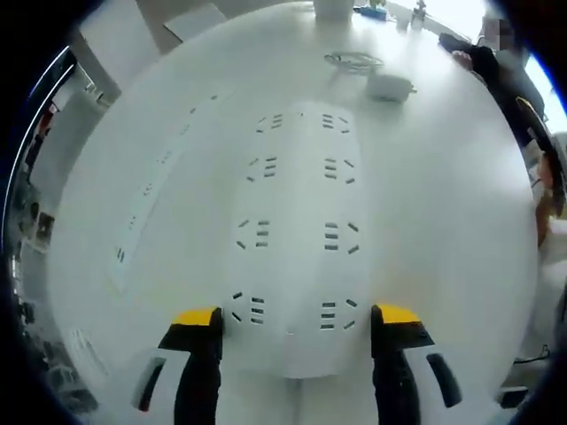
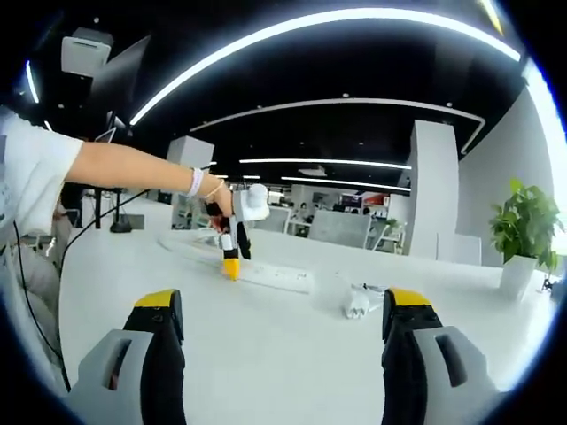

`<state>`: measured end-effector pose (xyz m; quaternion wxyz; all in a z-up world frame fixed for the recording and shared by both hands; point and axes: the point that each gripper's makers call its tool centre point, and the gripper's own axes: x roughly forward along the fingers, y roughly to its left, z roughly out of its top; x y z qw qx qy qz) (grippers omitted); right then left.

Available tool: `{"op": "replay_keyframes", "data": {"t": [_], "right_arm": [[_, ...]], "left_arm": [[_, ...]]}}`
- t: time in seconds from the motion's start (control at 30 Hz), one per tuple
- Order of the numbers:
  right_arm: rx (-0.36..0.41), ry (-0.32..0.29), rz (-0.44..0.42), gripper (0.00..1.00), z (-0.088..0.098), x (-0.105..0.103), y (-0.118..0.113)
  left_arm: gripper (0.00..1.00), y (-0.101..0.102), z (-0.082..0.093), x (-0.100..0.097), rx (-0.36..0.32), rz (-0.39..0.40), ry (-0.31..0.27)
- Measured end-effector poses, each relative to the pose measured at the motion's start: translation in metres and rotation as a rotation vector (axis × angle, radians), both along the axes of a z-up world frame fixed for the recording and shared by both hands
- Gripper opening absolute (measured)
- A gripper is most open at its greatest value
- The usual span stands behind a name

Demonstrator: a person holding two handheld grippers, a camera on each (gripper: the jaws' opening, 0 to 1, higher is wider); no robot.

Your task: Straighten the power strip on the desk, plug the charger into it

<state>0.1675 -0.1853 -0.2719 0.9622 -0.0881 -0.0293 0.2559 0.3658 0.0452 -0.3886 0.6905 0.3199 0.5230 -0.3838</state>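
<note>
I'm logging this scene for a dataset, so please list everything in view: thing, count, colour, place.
Power strip: one, white, flat on the desk, its near end between the left tool's jaws.
Charger: one, white, on the desk beyond the strip's far end, with a coiled cable beside it.
Desk: one, white, under everything.
Potted plant: one, green in a white pot, at the desk's far right edge in the right gripper view.
Left tool: one, black with yellow tips, open, straddling the strip.
Right tool: one, black with yellow tips, open, holding nothing.
Person's arm: one, white sleeve, reaching to the left tool.
</note>
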Motion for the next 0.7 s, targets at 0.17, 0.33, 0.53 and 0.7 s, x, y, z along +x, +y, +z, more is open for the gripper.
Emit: {"op": "replay_keyframes", "data": {"t": [0.17,0.33,0.53,0.7], "right_arm": [[0.001,0.001,-0.003,0.93,-0.001,0.0,-0.001],[0.001,0.006,0.0,0.92,-0.003,0.0,0.0],[0.003,0.017,-0.003,0.92,-0.006,0.0,-0.001],[0.008,0.045,-0.012,0.92,-0.011,0.002,-0.002]], "left_arm": [[0.66,0.001,0.0,0.0,-0.004,0.005,-0.002],[0.66,0.003,0.001,0.006,0.002,-0.001,0.002],[0.66,0.006,0.002,0.015,0.02,-0.005,0.012],[0.65,0.006,0.002,0.013,0.03,-0.012,0.016]]}}
